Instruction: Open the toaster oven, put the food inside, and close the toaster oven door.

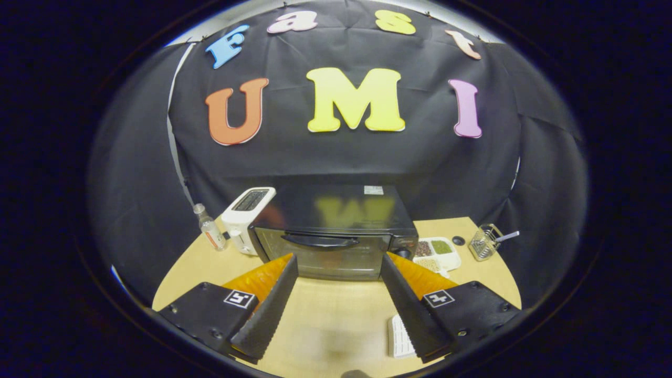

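A black toaster oven (336,231) stands on the wooden table (325,320), straight ahead of me and just beyond my fingertips. Its glass door is closed, with the dark handle (319,240) across the top of the door. My gripper (338,261) is open, its two fingers spread wide with nothing between them, and both tips sit level with the lower part of the door. To the right of the oven lies a white divided tray (438,253) with several portions of food in it.
A white pop-up toaster (247,219) stands left of the oven, with a small clear bottle (210,228) further left. A wire basket (485,242) with a utensil and a small dark disc (458,240) sit at the far right. A white ridged object (400,336) lies beside my right finger.
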`<act>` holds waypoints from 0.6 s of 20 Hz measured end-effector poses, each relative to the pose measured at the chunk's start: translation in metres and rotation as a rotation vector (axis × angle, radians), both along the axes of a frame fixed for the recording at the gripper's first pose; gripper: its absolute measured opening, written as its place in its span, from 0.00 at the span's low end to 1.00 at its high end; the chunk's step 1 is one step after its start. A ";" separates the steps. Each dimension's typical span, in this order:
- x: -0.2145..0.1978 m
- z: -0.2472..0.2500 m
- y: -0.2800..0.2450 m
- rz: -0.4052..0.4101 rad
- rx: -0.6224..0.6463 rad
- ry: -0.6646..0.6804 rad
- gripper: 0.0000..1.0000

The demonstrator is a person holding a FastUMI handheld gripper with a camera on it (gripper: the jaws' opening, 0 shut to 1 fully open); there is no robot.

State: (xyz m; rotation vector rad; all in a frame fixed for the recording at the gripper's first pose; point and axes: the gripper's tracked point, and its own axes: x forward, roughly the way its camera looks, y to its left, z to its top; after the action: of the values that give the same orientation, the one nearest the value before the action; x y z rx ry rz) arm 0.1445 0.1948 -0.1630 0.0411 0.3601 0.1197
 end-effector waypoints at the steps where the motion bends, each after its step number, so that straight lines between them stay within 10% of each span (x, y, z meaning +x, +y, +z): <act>1: -0.008 0.013 -0.009 -0.011 0.005 -0.017 1.00; 12: -0.101 0.170 -0.147 -0.119 -0.037 -0.338 1.00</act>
State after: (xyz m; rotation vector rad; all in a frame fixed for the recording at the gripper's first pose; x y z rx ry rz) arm 0.0436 0.0477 0.0069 0.0057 0.0215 0.0008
